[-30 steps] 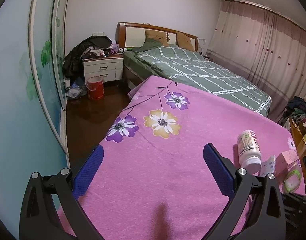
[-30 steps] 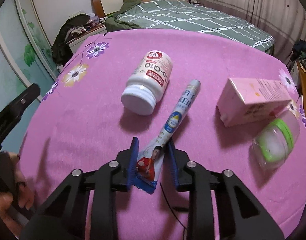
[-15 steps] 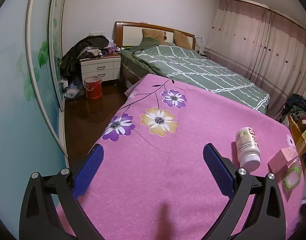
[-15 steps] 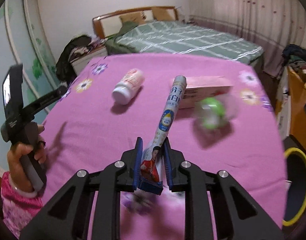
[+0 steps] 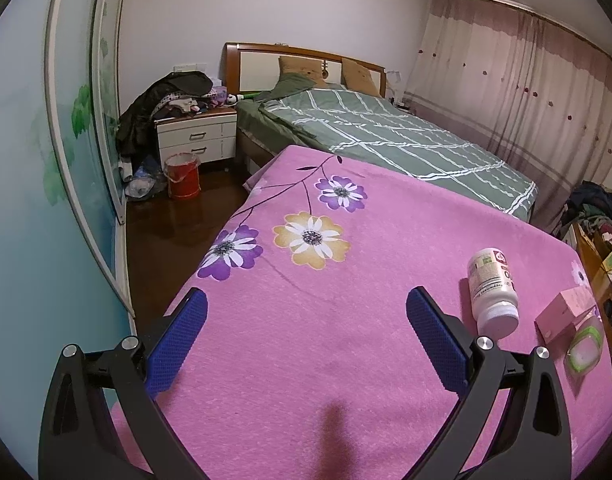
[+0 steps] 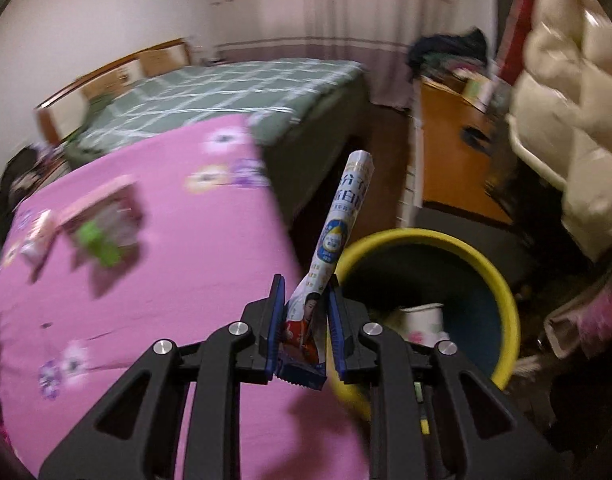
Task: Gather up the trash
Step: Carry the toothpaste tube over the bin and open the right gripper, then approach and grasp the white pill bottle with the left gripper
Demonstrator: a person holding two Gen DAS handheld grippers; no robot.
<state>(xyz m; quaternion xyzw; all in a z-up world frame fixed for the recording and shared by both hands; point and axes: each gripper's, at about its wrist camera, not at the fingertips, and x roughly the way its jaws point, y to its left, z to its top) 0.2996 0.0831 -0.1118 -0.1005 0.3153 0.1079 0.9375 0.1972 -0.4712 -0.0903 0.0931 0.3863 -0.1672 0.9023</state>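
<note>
One piece of trash is in hand: the right tongs (image 6: 305,330) are clenched on the printed end of a long sachet (image 6: 335,240), which sticks up and forward past the fingertips. Holding it by the tail end leaves the free end leading, so it should drop cleanly. The bin (image 6: 482,268), yellow-rimmed and dark inside, sits on the floor just beside the edge of the pink-covered surface (image 6: 166,280); the sachet's upper part overlaps its near rim in the right wrist view. A white cup (image 6: 424,320) already lies in the bin. View is motion-blurred, so fine detail on the surface is unclear.

Left tongs (image 5: 306,324) hang released, nothing between the pads, low over a bare stretch of the surface (image 5: 306,360), probably parked clear of the other hand. Three items are left there to the right: a white bottle (image 5: 492,292) on its side, a pink box (image 5: 566,312), and a clear green-rimmed container (image 5: 584,348) touching the box.
</note>
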